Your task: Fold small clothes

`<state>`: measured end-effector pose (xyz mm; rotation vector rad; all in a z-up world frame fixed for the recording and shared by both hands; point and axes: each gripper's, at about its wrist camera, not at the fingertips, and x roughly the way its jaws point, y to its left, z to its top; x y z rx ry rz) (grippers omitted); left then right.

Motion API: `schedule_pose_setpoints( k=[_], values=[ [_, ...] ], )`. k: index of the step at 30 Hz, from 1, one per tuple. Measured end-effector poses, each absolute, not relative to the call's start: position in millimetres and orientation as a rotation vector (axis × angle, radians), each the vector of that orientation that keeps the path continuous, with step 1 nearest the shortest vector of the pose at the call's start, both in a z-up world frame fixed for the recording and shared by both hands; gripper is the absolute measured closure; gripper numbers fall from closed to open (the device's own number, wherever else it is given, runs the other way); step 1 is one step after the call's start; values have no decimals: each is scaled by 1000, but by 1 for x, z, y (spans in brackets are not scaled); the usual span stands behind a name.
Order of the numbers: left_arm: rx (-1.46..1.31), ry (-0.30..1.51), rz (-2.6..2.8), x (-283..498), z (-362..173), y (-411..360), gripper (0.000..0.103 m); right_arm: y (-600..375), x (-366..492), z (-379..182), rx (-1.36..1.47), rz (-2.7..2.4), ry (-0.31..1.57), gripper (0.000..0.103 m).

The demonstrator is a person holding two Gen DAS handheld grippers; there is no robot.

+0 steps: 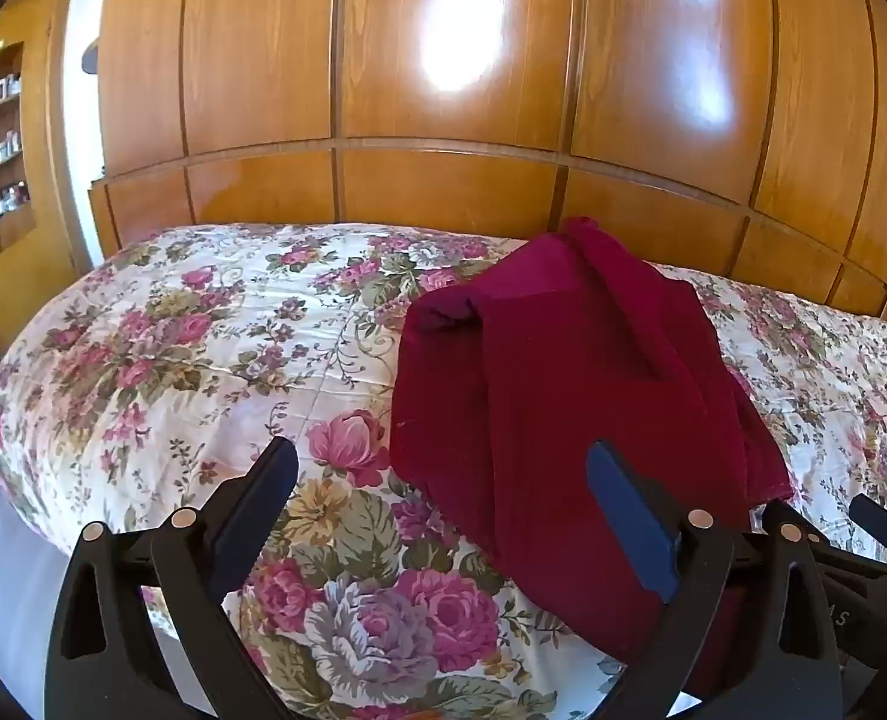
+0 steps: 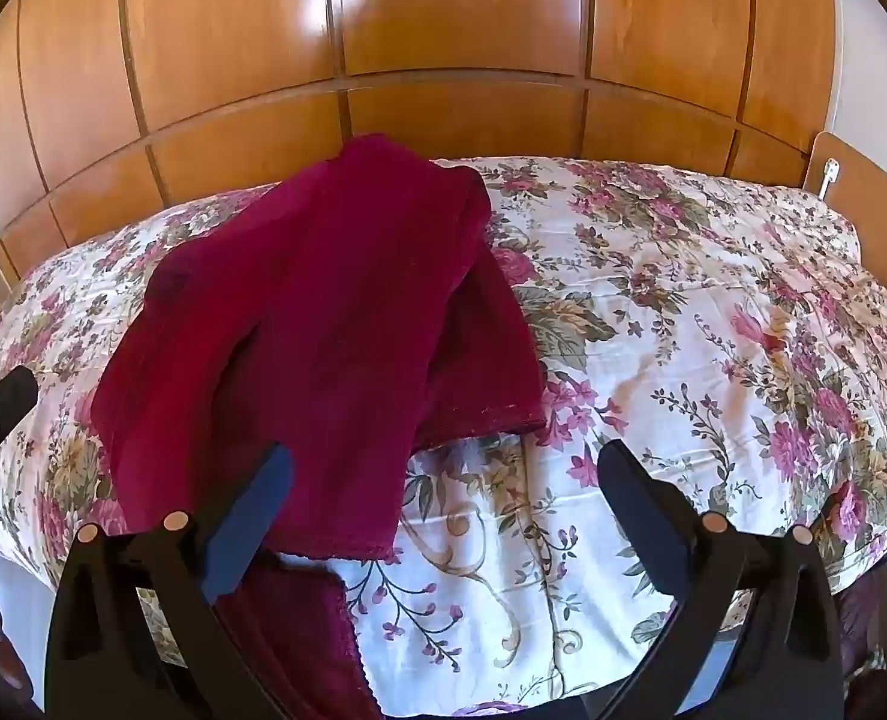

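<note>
A dark red garment [image 1: 569, 396] lies rumpled on the floral bedspread [image 1: 161, 348], stretching from the near edge of the bed toward the wooden wardrobe [image 1: 443, 60] at the far side, with one part bunched and rolled over on its far left and a stitched hem showing on its near right in the right wrist view. Both claws hang above it with jaws spread wide and nothing between the pads: the left gripper [image 1: 443, 516] sits over the garment's near left edge, the right gripper [image 2: 443, 516] over its near right hem [image 2: 491, 417], where a second flap of the same red cloth runs down off the near side of the bed. The step in hand looks to be the first grab before laying the piece flat (no fold seems neat enough yet to keep). To do it well, each claw should come down on a single clear edge, pinching only one layer near a corner rather than a thick bunch, and the two should take matching points so the cloth can be drawn taut and spread evenly. Pinching bedspread along with the garment is the main risk, since both are soft and lie touching.
</note>
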<state>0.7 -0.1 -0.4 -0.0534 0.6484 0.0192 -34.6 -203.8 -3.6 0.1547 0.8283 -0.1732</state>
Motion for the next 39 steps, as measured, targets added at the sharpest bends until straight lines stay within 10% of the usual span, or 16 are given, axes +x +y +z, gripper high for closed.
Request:
schedule_pose_setpoints(
  k=[39],
  values=[
    [-28,613,-13,-10,8,-7,7,-204,-41,13,144,-188,769,2]
  ],
)
